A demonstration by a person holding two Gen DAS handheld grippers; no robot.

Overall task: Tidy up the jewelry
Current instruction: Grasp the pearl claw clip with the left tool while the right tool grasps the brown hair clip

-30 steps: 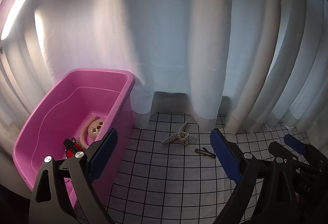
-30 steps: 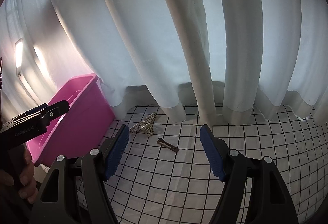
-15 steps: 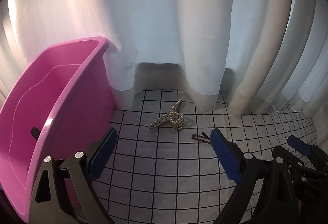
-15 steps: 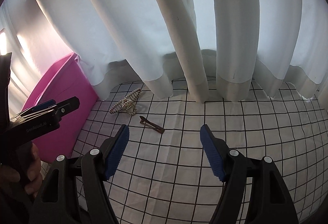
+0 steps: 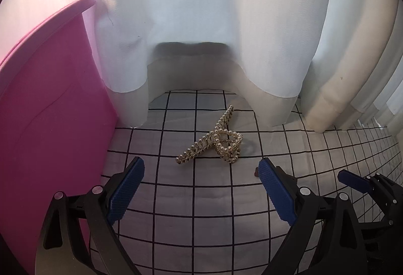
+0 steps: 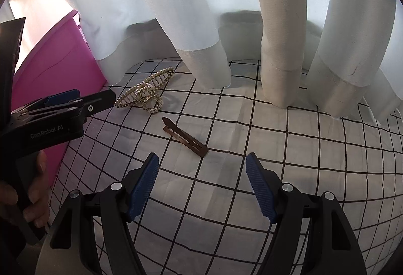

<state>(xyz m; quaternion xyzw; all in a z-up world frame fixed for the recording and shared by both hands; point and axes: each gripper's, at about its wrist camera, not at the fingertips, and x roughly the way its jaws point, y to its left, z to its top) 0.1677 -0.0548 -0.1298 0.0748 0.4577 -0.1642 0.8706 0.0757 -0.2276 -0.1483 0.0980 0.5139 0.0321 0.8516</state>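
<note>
From the left wrist, the left gripper (image 5: 201, 189) hangs with its blue pads apart and empty over the white black-gridded cloth (image 5: 201, 212) on the worktop; the gold pearl-studded claw hair clip (image 5: 214, 141) lies just ahead, the pink plastic tub (image 5: 50, 111) to its left. From the right wrist, the right gripper (image 6: 202, 182) likewise stands apart and empty, the flat brown metal hair clip (image 6: 185, 136) lying before it, near the pearl clip
</note>
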